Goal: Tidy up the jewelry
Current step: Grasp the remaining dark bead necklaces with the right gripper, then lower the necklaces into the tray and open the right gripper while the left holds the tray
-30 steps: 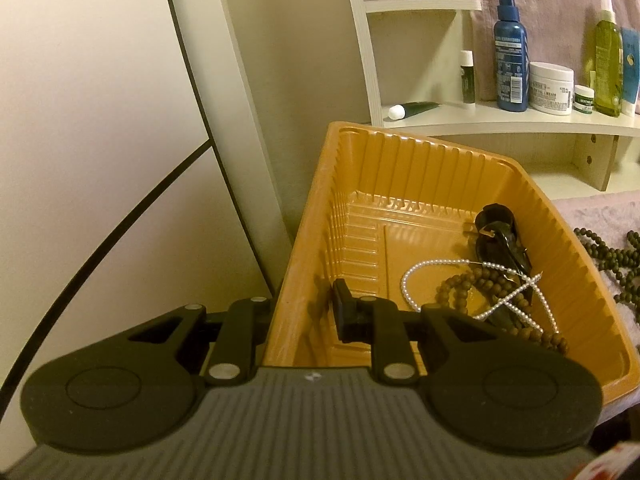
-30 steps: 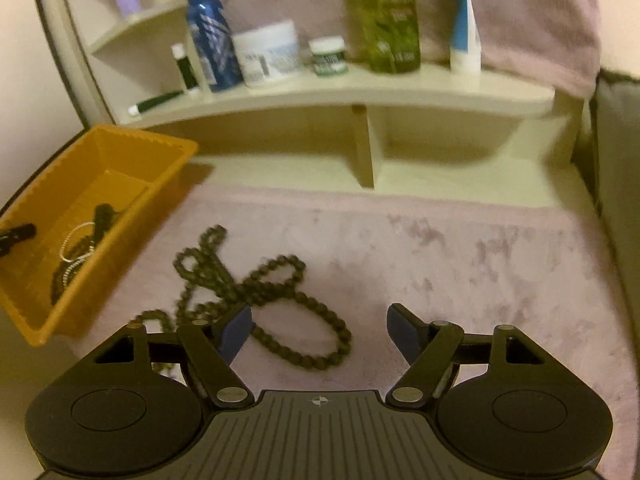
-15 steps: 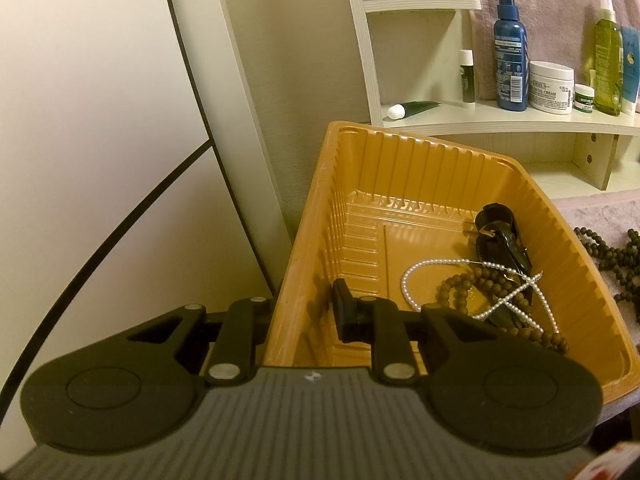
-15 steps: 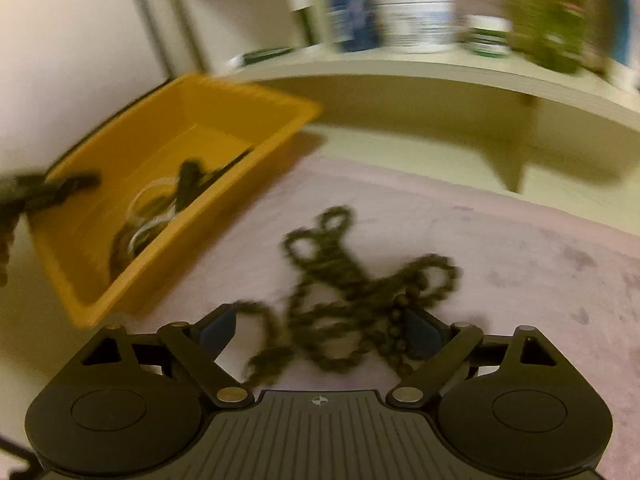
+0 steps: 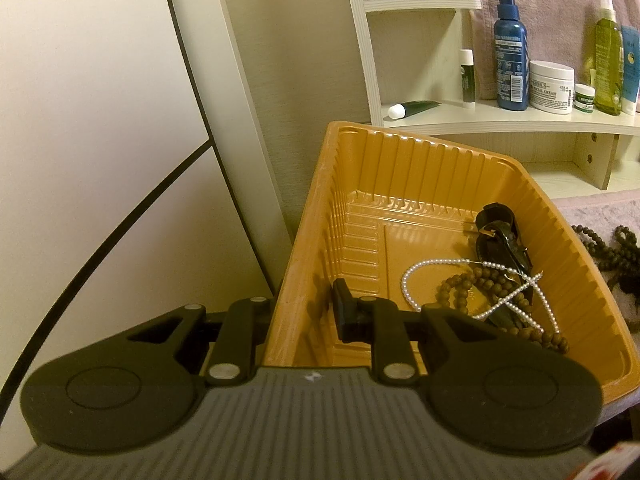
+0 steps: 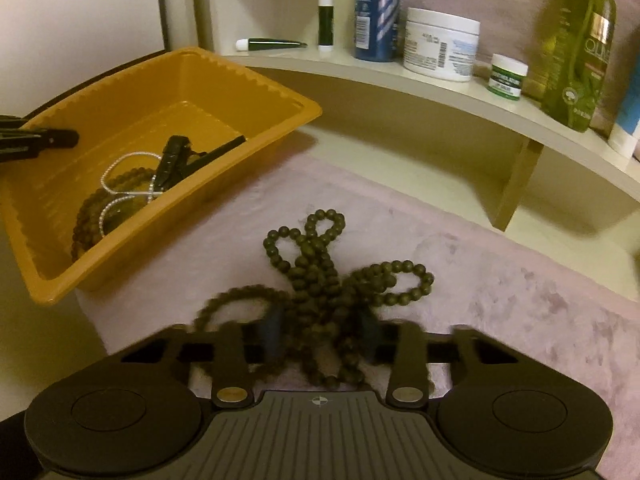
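Dark green beads bunch between the pads of my right tool [image 6: 320,334], whose jaws have just been closing and now pinch the bead necklace [image 6: 324,280] at its tangled middle, so the loops should lift together. Its loose loops fan out ahead of the tool on the pink cloth [image 6: 500,300]. My left tool [image 5: 302,312] clamps the near wall of the orange tray [image 5: 420,160], one jaw inside and one outside, steadying it. The tray sits ahead and left of my right tool, already holding a pearl strand [image 5: 448,268], brown beads [image 5: 460,292] and a black clip [image 5: 504,236].
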Demonstrator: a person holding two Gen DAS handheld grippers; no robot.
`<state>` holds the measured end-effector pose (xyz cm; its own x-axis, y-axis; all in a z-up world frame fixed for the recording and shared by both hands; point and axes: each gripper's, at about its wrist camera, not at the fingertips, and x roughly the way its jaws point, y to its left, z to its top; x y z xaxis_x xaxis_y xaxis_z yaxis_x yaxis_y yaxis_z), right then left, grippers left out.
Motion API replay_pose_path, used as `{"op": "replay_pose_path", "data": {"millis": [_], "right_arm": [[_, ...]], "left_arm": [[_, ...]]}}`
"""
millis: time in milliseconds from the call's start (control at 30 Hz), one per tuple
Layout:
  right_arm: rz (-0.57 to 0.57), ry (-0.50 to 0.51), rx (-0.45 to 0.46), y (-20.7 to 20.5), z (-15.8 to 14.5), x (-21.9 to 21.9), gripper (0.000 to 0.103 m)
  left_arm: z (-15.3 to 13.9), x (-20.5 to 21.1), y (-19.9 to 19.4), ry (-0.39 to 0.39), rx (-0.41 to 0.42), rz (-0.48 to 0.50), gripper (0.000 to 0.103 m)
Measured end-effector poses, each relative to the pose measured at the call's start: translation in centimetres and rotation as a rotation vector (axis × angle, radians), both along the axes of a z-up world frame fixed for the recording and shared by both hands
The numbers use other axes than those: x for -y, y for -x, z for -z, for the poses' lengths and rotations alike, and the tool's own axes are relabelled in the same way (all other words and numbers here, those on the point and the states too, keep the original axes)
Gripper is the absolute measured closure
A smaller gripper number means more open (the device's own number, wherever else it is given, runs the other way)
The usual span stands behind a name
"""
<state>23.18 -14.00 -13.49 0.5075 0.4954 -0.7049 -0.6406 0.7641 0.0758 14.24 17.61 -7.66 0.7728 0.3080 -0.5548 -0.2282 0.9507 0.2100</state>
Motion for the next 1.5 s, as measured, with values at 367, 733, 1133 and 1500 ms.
{"op": "replay_pose_path", "data": {"millis": [367,733,1133,1500], "right_arm": [[0.004,-0.064,0.024,1.0,-2.9,1.0,0.088],[-0.014,-0.145,0.158,0.9,-12.0,1.8,0.089],[-0.112,-0.263,0.279,1.2,-20.2,-0.1,0.089],[-0.205,-0.406,0.4,1.1,-27.7,-2.0,0.089]], "left_arm": [[0.0,0.0,0.0,-0.001,0.001,0.001,0.083],[0.1,0.0,0.0,0.001,0.004,0.003,0.083],[0.1,-0.2,0.1,0.007,0.007,0.004,0.083],[0.0,-0.2,0.2,0.011,0.01,0.004,0.083]]}}
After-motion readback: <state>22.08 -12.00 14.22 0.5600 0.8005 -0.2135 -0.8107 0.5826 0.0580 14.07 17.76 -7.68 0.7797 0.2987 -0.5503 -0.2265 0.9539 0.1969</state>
